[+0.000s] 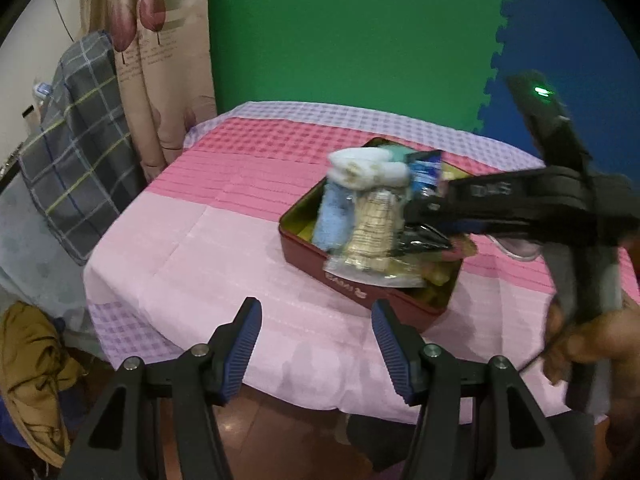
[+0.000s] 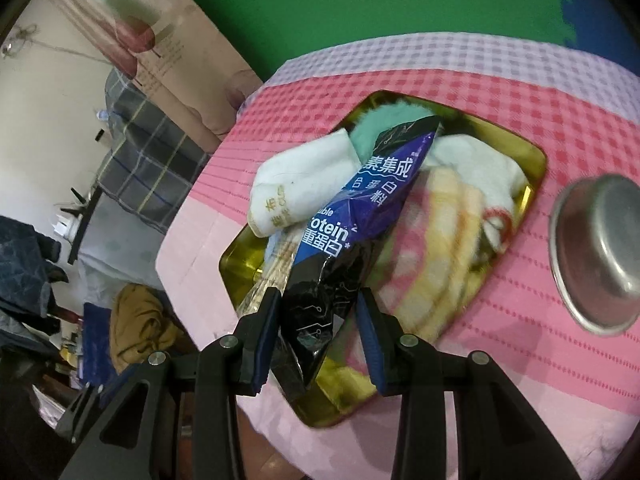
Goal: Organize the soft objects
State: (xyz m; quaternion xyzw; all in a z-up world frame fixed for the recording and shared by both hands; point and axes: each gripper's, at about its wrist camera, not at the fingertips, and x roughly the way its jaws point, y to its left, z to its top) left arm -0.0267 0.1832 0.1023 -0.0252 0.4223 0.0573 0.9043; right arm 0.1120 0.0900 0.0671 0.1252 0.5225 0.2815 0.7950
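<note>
A red tin (image 1: 344, 286) with a gold inside (image 2: 536, 168) stands on the pink tablecloth, filled with soft things. Among them are a white sock (image 2: 304, 184), a teal cloth (image 2: 384, 120), a striped yellow and pink towel (image 2: 440, 232), a light blue cloth (image 1: 334, 220) and a clear packet (image 1: 372, 236). My right gripper (image 2: 318, 300) is shut on a black and blue snack packet (image 2: 352, 220), which it holds over the tin. In the left wrist view the same gripper (image 1: 424, 216) reaches in from the right. My left gripper (image 1: 316, 320) stands open and holds nothing, near the table's front edge, short of the tin.
A steel bowl (image 2: 600, 252) sits on the cloth right of the tin. A person's hand (image 1: 592, 340) grips the right tool's handle. A grey plaid cloth (image 1: 80, 152) and a curtain (image 1: 160, 60) hang left of the table; a mustard garment (image 1: 32, 368) lies below.
</note>
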